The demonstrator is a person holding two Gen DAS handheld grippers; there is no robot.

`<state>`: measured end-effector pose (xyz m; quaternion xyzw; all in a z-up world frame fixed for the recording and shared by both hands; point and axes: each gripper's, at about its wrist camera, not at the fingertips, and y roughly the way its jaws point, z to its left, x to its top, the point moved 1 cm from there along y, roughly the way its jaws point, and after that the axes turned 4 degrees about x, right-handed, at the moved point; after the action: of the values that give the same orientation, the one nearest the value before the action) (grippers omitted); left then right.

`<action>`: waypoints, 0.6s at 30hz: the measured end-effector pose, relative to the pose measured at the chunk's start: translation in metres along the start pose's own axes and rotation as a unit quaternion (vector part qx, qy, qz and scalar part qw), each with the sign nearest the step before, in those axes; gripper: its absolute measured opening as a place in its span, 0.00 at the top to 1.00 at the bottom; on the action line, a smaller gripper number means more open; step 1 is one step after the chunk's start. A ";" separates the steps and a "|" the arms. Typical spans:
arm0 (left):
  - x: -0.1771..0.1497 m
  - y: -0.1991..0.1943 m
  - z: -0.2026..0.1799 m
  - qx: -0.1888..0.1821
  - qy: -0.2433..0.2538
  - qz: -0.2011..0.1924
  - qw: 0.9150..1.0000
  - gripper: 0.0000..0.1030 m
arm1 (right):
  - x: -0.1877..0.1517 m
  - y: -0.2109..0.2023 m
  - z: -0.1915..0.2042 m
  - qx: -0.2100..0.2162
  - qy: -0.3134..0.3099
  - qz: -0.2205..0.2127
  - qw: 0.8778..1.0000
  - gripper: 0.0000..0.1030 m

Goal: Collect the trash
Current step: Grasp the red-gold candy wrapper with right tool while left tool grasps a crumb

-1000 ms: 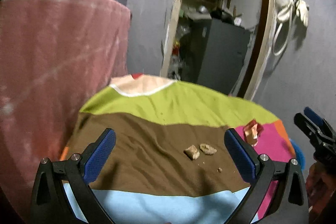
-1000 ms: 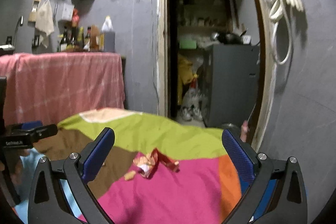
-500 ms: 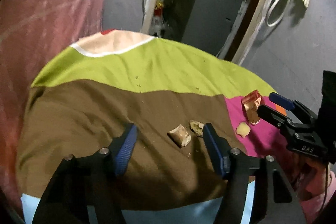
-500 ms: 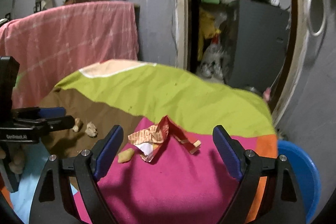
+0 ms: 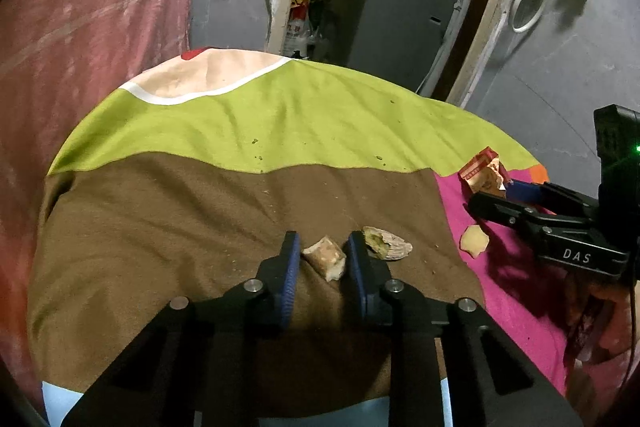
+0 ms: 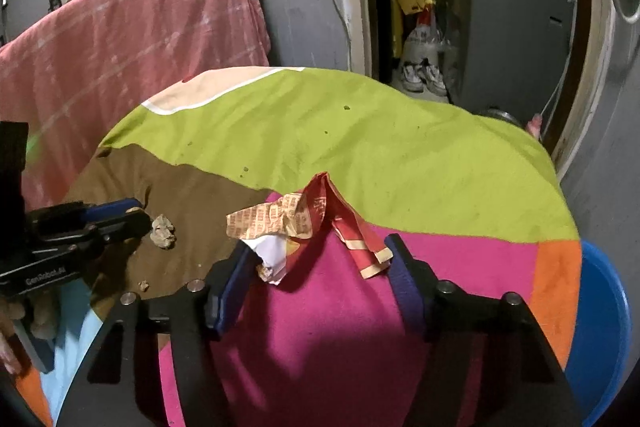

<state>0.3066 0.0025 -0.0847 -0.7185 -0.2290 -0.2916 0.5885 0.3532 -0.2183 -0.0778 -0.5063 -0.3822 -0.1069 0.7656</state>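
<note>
On the brown patch of the patchwork tablecloth (image 5: 200,227) lies a small tan food scrap (image 5: 326,261), and my left gripper (image 5: 322,243) is shut on it, both blue pads against its sides. A second, shell-like scrap (image 5: 388,249) lies just right of the right finger. A yellow chip (image 5: 474,241) rests on the pink patch. In the right wrist view a crumpled red and orange wrapper (image 6: 304,223) sits between the fingers of my right gripper (image 6: 318,247); its jaws are closing, the pads at the wrapper's ends. My left gripper (image 6: 134,213) shows at the left there, with a scrap (image 6: 162,227) at its tips.
A blue basin (image 6: 600,327) stands below the table's right edge. A counter draped in pink cloth (image 6: 120,39) stands close on the left. Behind the table are a doorway and a grey cabinet (image 5: 396,11). Small crumbs dot the green patch (image 5: 280,115).
Both grippers came down and forward over the table. The left jaws went from wide open to closed on the tan scrap. The right jaws narrowed around the wrapper.
</note>
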 end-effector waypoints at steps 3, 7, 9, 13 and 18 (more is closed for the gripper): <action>0.000 -0.002 -0.002 0.002 0.001 -0.006 1.000 0.81 | 0.000 -0.001 0.001 -0.002 -0.003 -0.001 1.000 0.49; 0.001 -0.010 -0.002 0.003 -0.002 -0.019 1.000 0.81 | 0.000 -0.002 0.000 -0.001 -0.001 -0.006 1.000 0.53; 0.000 -0.014 -0.002 0.003 -0.005 -0.027 1.000 0.81 | 0.000 -0.003 0.000 0.000 0.000 -0.011 1.000 0.55; -0.001 -0.023 -0.001 0.000 -0.008 -0.044 0.999 0.81 | -0.001 -0.006 0.002 -0.001 -0.004 -0.022 1.000 0.61; -0.001 -0.031 0.001 -0.002 -0.012 -0.060 0.998 0.81 | -0.002 -0.011 0.003 0.001 -0.008 -0.034 0.999 0.81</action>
<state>0.2852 0.0099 -0.0631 -0.7084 -0.2780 -0.3176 0.5656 0.3447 -0.2206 -0.0709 -0.4928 -0.4054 -0.1285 0.7591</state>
